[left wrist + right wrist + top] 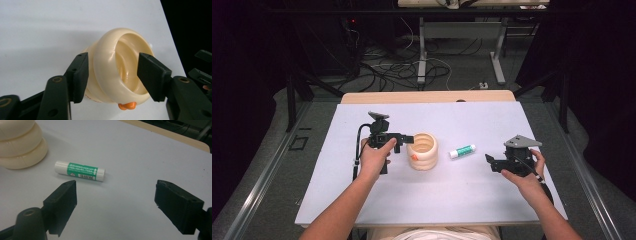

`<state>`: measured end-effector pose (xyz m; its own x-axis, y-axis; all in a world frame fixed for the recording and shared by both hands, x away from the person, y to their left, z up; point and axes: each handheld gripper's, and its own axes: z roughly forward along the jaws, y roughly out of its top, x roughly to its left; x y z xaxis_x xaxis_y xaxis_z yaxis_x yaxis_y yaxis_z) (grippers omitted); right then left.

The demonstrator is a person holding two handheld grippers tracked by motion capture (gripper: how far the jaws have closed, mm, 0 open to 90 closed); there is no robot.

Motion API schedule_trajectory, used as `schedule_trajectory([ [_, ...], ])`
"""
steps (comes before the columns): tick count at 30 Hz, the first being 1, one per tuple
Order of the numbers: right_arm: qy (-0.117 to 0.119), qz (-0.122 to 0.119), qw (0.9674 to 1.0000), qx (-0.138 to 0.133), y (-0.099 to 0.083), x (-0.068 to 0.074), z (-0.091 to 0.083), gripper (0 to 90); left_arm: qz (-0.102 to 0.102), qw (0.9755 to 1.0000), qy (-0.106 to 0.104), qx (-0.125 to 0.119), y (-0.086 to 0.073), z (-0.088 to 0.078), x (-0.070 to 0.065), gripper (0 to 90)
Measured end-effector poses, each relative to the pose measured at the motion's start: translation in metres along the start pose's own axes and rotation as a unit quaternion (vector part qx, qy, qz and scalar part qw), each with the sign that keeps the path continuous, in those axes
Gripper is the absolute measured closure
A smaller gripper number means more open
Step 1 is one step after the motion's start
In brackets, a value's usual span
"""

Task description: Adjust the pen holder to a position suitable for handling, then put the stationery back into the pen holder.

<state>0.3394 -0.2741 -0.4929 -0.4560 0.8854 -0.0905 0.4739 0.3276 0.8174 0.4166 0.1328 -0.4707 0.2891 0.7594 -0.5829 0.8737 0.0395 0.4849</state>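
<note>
**Cup rim straddled, glue stick waiting**

Leftmost, the left gripper [404, 140] is at the cream ribbed cup [422, 151], which stands upright mid-table on the white board [337, 200]. In the left gripper view the jaws sit partly open, one pad outside the wall and one inside the mouth. There's a visible gap on the inner side, so I'd call it no real grip, though the outer pad's contact is hard to judge. To hold the cup steady, close squarely on the wall, above the orange bit [127, 106].

Further right lies the green-and-white glue stick [462, 151], flat, near the cup. The right gripper [490, 163] hangs short of it, jaws wide, empty. Line the pads across the tube's middle before squeezing.
</note>
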Motion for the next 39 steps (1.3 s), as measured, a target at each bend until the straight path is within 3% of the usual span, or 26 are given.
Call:
schedule_trajectory([
  [6, 0.011, -0.038, 0.9992, 0.003, 0.012, 0.005, 0.002, 21.3, 0.029, 0.9992, 0.014, -0.022, -0.003, -0.009, 0.003, 33.9],
  [12, 0.021, -0.063, 0.9975, 0.021, 0.024, 0.01, 0.007, 22.3, 0.056, 0.997, 0.027, -0.047, -0.007, -0.019, 0.005, 29.1],
  [14, 0.024, -0.079, 0.9962, 0.028, 0.028, 0.013, 0.009, 22.5, 0.079, 0.9947, 0.032, -0.058, -0.009, -0.023, 0.007, 28.6],
  [17, 0.028, -0.1, 0.9941, 0.033, 0.034, 0.016, 0.011, 24.0, 0.094, 0.9915, 0.051, -0.074, -0.012, -0.029, 0.009, 26.3],
  [23, 0.044, -0.142, 0.9882, 0.037, 0.046, 0.02, 0.016, 24.7, 0.126, 0.9862, 0.065, -0.085, -0.016, -0.041, 0.016, 23.6],
  [27, 0.049, -0.163, 0.9846, 0.039, 0.054, 0.024, 0.019, 24.8, 0.133, 0.982, 0.071, -0.113, -0.021, -0.046, 0.022, 16.5],
  [34, 0.046, -0.213, 0.9748, 0.047, 0.066, 0.029, 0.024, 25.2, 0.126, 0.9788, 0.083, -0.139, -0.025, -0.055, 0.03, 15.5],
  [36, 0.049, -0.232, 0.97, 0.054, 0.069, 0.031, 0.026, 25.2, 0.117, 0.9792, 0.085, -0.142, -0.025, -0.058, 0.033, 15.5],
  [38, 0.05, -0.253, 0.9641, 0.064, 0.074, 0.034, 0.028, 24.8, 0.114, 0.9769, 0.091, -0.156, -0.026, -0.061, 0.036, 15.4],
  [39, 0.053, -0.26, 0.9617, 0.067, 0.076, 0.034, 0.029, 24.3, 0.112, 0.9776, 0.09, -0.154, -0.026, -0.063, 0.038, 15.5],
])
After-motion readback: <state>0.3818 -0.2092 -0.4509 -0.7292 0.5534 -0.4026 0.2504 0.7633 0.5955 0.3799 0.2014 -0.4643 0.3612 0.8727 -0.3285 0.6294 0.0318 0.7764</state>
